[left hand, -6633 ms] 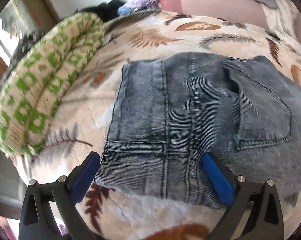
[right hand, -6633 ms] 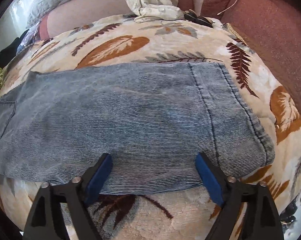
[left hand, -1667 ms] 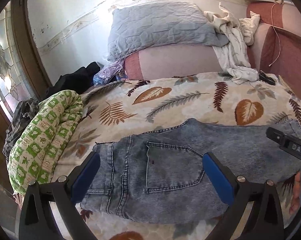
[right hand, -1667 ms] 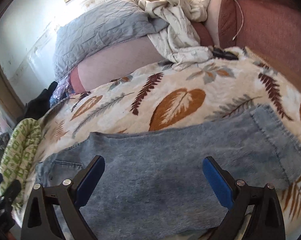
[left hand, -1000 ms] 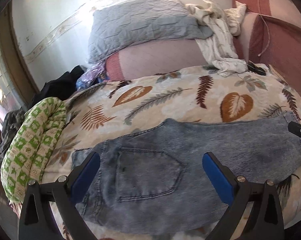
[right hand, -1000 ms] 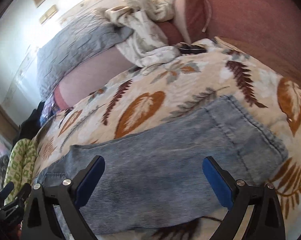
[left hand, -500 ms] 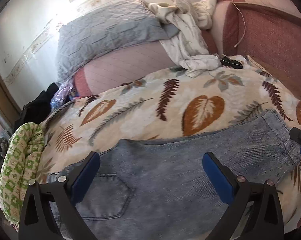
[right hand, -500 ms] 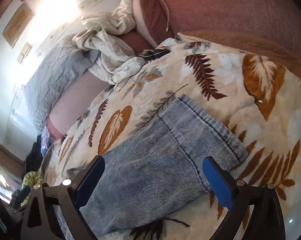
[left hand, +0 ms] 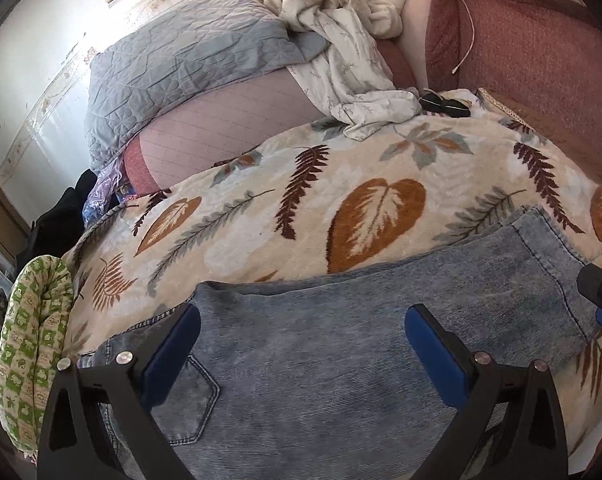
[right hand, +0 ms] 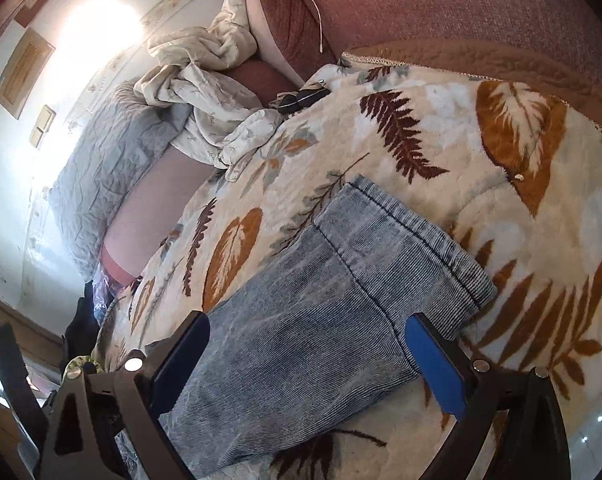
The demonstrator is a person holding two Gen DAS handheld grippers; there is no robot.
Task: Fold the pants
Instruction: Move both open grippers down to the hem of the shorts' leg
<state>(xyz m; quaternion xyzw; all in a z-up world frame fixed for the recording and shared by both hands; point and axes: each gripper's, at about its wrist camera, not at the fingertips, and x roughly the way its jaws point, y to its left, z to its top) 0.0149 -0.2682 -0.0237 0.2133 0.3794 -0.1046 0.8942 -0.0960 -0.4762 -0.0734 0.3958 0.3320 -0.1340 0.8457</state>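
Faded blue jeans (left hand: 341,344) lie flat, folded lengthwise, on a leaf-print blanket (left hand: 301,200). A back pocket (left hand: 197,400) shows at the lower left and the leg hem (left hand: 549,236) runs off to the right. My left gripper (left hand: 301,344) hovers open above the thigh part, nothing between its blue pads. In the right wrist view the jeans (right hand: 321,320) run diagonally with the hem (right hand: 417,232) at the upper right. My right gripper (right hand: 307,354) is open over the lower leg, holding nothing. A part of it (left hand: 599,294) shows at the left view's right edge.
A grey quilted pillow (left hand: 181,64) and a crumpled white sheet (left hand: 349,64) lie at the head of the bed. A dark small object (left hand: 445,102) rests beside the sheet. A green patterned roll (left hand: 29,340) lies at the left edge. A red upholstered backrest (right hand: 461,8) borders the right.
Both grippers have lifted off the jeans and swung right toward the leg end; the right view now tilts steeply. Both stay open and the jeans have not moved.
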